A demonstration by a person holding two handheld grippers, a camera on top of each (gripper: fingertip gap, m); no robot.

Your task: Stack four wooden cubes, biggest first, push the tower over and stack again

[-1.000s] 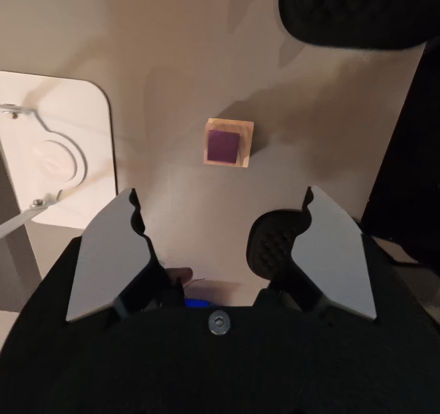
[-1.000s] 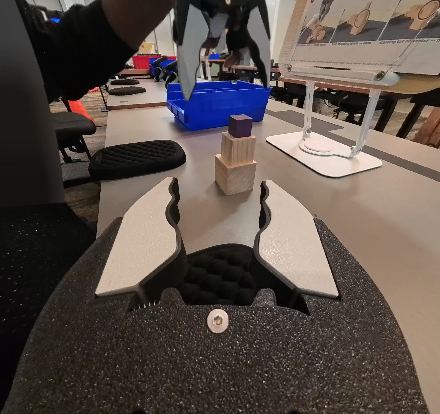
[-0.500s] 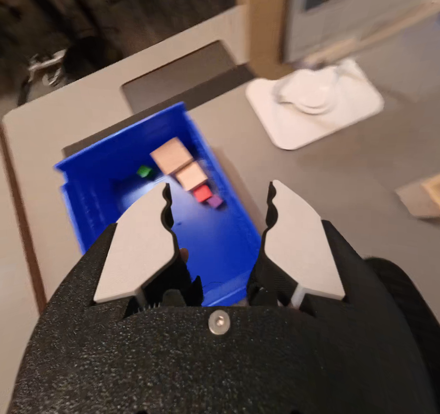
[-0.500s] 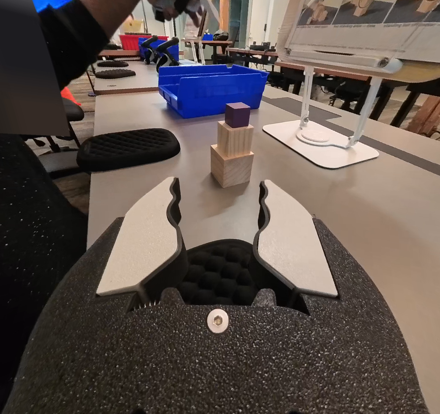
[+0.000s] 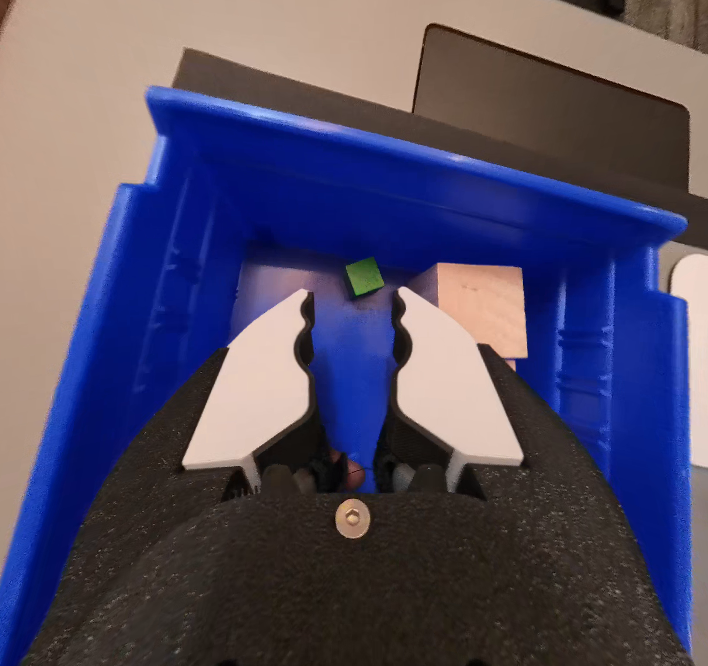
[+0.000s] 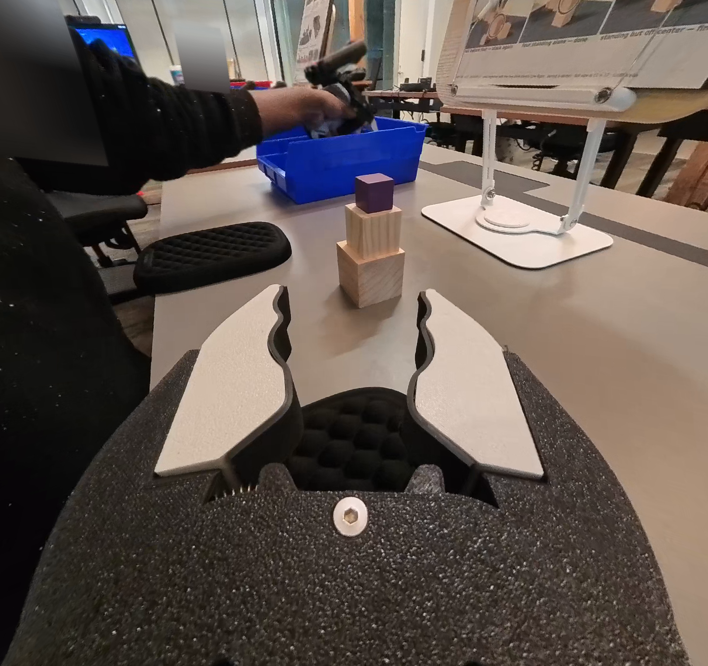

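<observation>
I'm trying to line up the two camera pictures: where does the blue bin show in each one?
Left wrist view: the blue bin fills most of the frame, seen from above, the left gripper open inside it near a green cube and a wooden block.
Right wrist view: the blue bin sits upper centre, behind the block stack.
Shared landmark: the white stand base, right of the bin.

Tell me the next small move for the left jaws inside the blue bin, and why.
Probably ease the left gripper forward until the green cube sits between its jaws. They stand apart and bare, and the cube lies just beyond the fingertips near the blue bin back wall, clear of the wooden block on the right.
</observation>
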